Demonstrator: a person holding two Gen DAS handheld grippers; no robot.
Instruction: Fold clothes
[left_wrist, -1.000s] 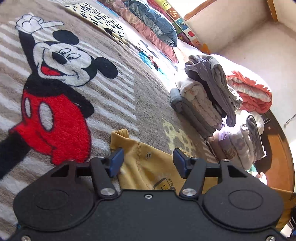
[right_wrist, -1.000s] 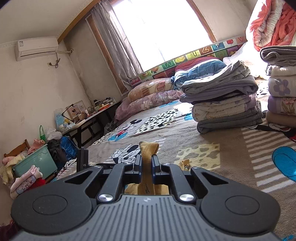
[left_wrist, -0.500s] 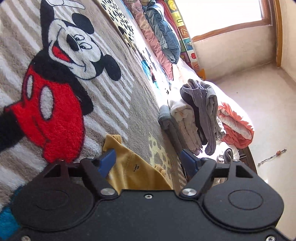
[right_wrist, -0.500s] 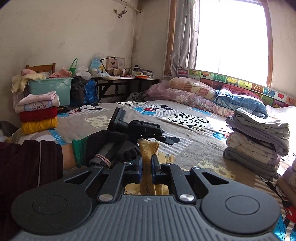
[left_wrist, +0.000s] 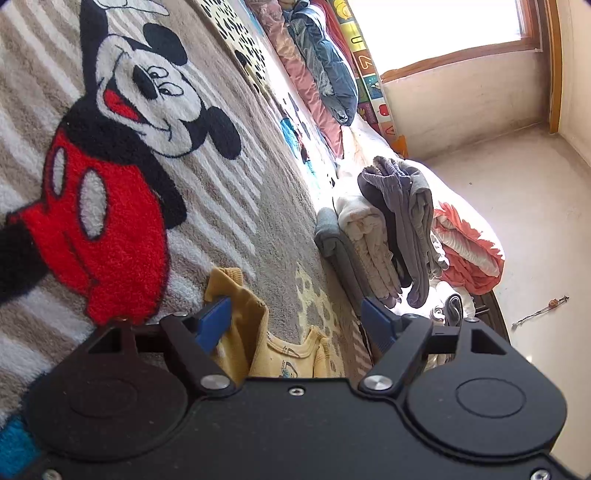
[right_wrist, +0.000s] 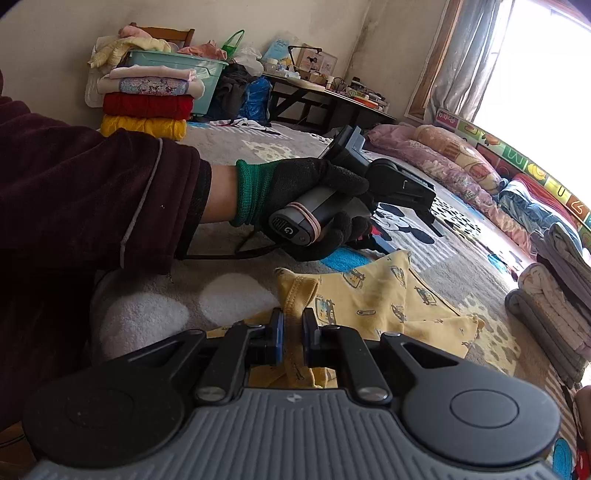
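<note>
Bedding fills most of both views: a grey-and-white striped Mickey Mouse blanket covers the bed and serves as the folding surface. Beyond the blanket, rolled quilts lie along a bright window, and a stack of folded grey and cream clothes stands on the blanket's far edge, with a coral bundle just behind it. At the opposite wall, beside the blanket, a teal bin and a pile of red and yellow knits sit near a low cluttered desk.

On the blanket lies the yellow printed garment, partly flat and partly bunched. Its long axis runs from the right gripper toward the clothes stack. One ribbed cuff end stands up from the blanket.

The right gripper has its jaws pinched together on that ribbed cuff. The left gripper, held in a black-gloved left hand, hovers over the garment's other edge with its jaws spread wide; its blue pad lies against a raised fold of yellow cloth, clamping nothing.
</note>
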